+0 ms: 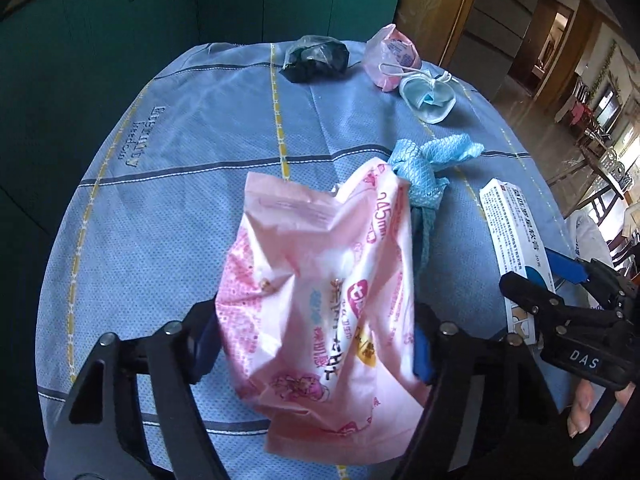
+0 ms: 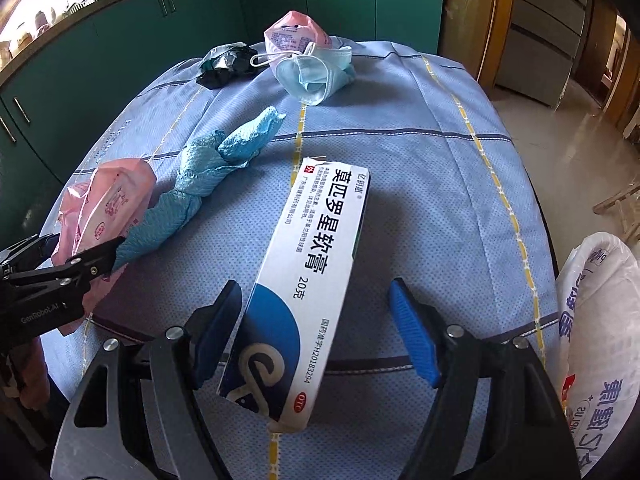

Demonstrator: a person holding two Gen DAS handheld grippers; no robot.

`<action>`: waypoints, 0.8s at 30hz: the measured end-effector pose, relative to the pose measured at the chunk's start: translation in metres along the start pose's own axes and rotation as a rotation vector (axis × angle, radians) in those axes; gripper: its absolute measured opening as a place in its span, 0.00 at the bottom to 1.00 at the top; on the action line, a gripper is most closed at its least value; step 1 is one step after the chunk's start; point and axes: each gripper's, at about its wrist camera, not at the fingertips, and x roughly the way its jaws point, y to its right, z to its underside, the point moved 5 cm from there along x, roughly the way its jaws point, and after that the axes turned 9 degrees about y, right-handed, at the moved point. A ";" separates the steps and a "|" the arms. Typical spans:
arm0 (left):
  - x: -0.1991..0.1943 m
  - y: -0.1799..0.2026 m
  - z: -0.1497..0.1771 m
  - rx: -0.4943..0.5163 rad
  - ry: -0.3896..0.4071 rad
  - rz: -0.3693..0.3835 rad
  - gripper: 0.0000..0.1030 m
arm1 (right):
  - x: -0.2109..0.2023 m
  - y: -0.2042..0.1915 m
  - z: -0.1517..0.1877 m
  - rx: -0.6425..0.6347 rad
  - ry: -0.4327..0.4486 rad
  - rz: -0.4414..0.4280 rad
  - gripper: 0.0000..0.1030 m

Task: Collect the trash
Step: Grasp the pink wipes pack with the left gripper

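My left gripper (image 1: 316, 344) is shut on a crumpled pink wrapper (image 1: 320, 280), which also shows in the right wrist view (image 2: 108, 208). My right gripper (image 2: 316, 328) is open around a white and blue ointment box (image 2: 296, 288) lying on the blue tablecloth (image 2: 420, 184); the left pad is close to the box and the right pad stands apart. The box also shows in the left wrist view (image 1: 508, 232). A twisted blue cloth (image 2: 216, 176) lies beside the wrapper. Farther back lie a blue face mask (image 2: 316, 72), a second pink packet (image 2: 292, 36) and a black bag (image 2: 224, 64).
A white plastic bag (image 2: 600, 340) hangs at the table's right edge. Green cabinets (image 2: 120, 40) stand behind the table. The floor drops away to the right (image 2: 560, 128).
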 end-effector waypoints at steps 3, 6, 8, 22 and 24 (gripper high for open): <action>-0.007 -0.002 0.004 0.003 0.004 0.017 0.60 | 0.000 0.000 -0.001 0.004 0.003 -0.002 0.72; -0.013 -0.004 0.010 0.007 0.005 0.016 0.57 | 0.003 -0.002 -0.005 0.005 0.005 0.002 0.72; -0.018 -0.004 0.015 0.004 0.002 0.020 0.55 | 0.007 -0.004 -0.009 0.003 0.006 0.006 0.72; -0.039 -0.002 0.040 0.056 -0.005 0.027 0.61 | 0.008 -0.043 -0.012 -0.193 -0.003 -0.017 0.42; -0.039 -0.003 0.040 0.051 -0.005 0.026 0.64 | 0.004 -0.044 -0.008 -0.223 -0.008 -0.013 0.42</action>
